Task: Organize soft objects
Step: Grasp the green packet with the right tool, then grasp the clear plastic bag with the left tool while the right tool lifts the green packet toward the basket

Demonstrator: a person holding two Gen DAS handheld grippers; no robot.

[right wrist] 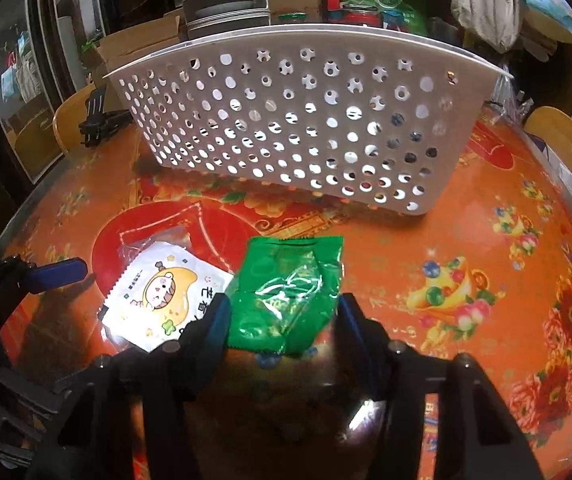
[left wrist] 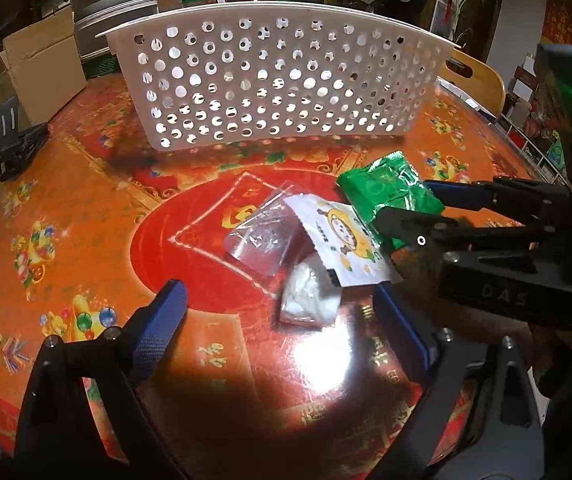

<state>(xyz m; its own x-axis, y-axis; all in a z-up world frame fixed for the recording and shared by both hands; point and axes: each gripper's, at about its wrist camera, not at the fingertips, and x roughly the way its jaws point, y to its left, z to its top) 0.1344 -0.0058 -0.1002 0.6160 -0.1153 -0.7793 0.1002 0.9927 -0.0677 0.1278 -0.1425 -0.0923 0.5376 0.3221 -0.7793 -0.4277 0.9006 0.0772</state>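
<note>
A green foil packet lies on the red-and-orange table, also seen in the left wrist view. My right gripper straddles its near end, one finger on each side, jaws open around it. A white packet with a yellow cartoon lies left of it, overlapping a clear plastic bag and a white soft pouch. My left gripper is open and empty just in front of the white pouch. A white perforated basket stands behind the packets.
Cardboard boxes and a stack of metal tins stand behind the table at the left. A black clip-like object lies at the table's left edge. Wooden chair backs rise at the right. Clutter fills the back.
</note>
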